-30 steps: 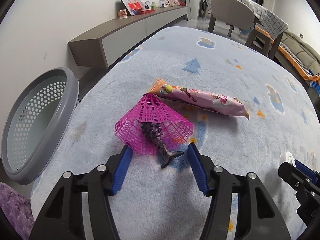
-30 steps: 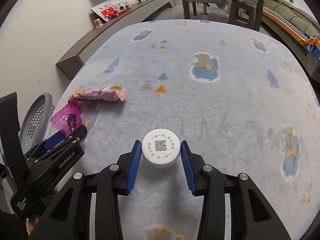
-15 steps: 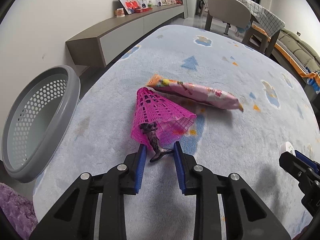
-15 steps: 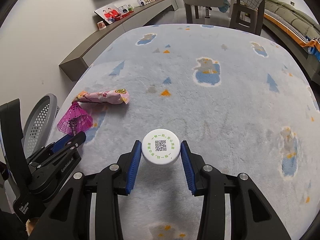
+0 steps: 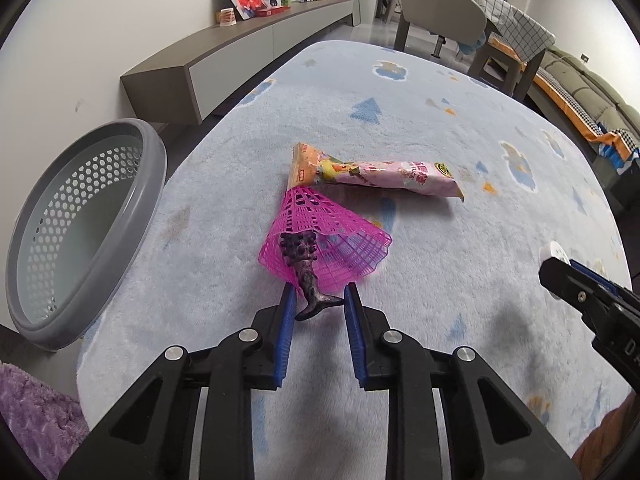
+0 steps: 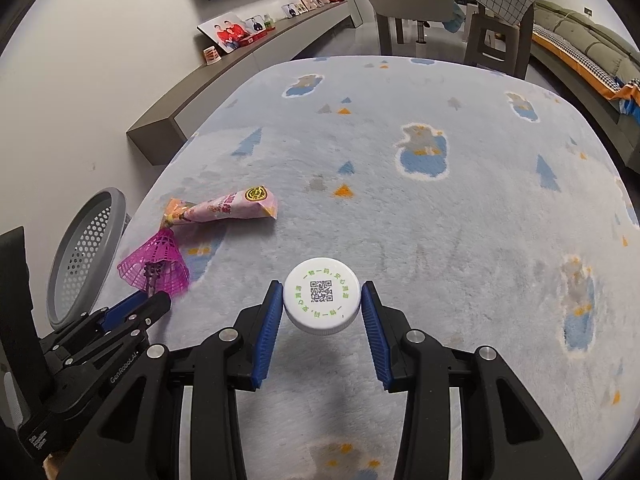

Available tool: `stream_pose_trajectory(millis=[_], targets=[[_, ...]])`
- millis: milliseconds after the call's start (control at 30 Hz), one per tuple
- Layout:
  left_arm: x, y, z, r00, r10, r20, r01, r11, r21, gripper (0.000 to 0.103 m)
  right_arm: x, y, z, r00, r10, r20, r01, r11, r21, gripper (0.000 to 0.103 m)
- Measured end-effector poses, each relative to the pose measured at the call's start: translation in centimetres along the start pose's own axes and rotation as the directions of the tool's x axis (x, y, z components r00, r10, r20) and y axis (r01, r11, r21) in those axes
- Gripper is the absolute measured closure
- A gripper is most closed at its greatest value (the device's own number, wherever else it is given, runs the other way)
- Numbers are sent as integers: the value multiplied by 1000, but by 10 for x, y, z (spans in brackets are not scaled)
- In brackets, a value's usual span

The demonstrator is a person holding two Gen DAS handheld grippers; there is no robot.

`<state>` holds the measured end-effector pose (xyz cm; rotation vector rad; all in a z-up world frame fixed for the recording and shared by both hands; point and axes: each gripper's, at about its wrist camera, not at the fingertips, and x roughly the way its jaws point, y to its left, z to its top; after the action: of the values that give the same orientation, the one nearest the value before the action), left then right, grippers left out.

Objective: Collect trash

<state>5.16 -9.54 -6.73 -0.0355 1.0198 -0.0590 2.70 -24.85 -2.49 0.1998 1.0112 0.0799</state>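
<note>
A pink plastic net point(image 5: 332, 232) with a dark dried stem point(image 5: 304, 264) in it lies on the pale blue carpet point(image 5: 440, 128). My left gripper point(image 5: 318, 300) is closing, and its blue pads press on the stem's tail end. A pink snack wrapper point(image 5: 384, 174) lies just beyond the net. In the right wrist view my right gripper point(image 6: 322, 300) is shut on a white round cap point(image 6: 322, 296) with a QR code, held a little above the carpet. The grey perforated basket point(image 5: 152, 184) lies tipped on its side at the carpet's left edge.
A low grey wall cabinet point(image 5: 240, 52) with photo frames runs along the left wall. A chair point(image 5: 440, 8) and a table with a checked cloth stand at the back, and a sofa point(image 5: 580, 92) is on the right. Purple fabric point(image 5: 36, 412) is at the lower left.
The left jaws have narrowed from wide apart onto the stem's tail, and the net has swung upright and turned. The right gripper still holds the cap in the same place.
</note>
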Motion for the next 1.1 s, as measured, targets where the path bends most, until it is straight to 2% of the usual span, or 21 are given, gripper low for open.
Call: stream_pose_trajectory(millis=[267, 367, 467, 567, 900, 1033, 1100], targets=[[-31, 8, 1, 998, -55, -23, 56, 998, 15, 79, 0, 6, 0, 1000, -3, 2, 3, 1000, -13, 64], [-52, 10, 5, 996, -90, 11, 90, 996, 19, 79, 0, 8, 1, 1000, -2, 5, 3, 1000, -17, 64], [-71, 13, 6, 993, -104, 58, 103, 994, 30, 79, -1, 12, 1, 1000, -5, 11, 5, 1000, -24, 64], [-79, 17, 6, 992, -99, 72, 98, 995, 29, 80, -4, 16, 1, 1000, -6, 20, 7, 999, -34, 64], [-70, 26, -25, 997, -75, 2, 75, 995, 66, 80, -8, 23, -2, 999, -14, 32, 15, 999, -43, 64], [-67, 33, -41, 998, -57, -22, 58, 995, 85, 86, -10, 26, -4, 999, -13, 36, 14, 999, -51, 64], [-64, 37, -49, 998, -54, -45, 58, 994, 92, 87, -11, 29, -6, 999, -14, 40, 17, 998, -59, 64]])
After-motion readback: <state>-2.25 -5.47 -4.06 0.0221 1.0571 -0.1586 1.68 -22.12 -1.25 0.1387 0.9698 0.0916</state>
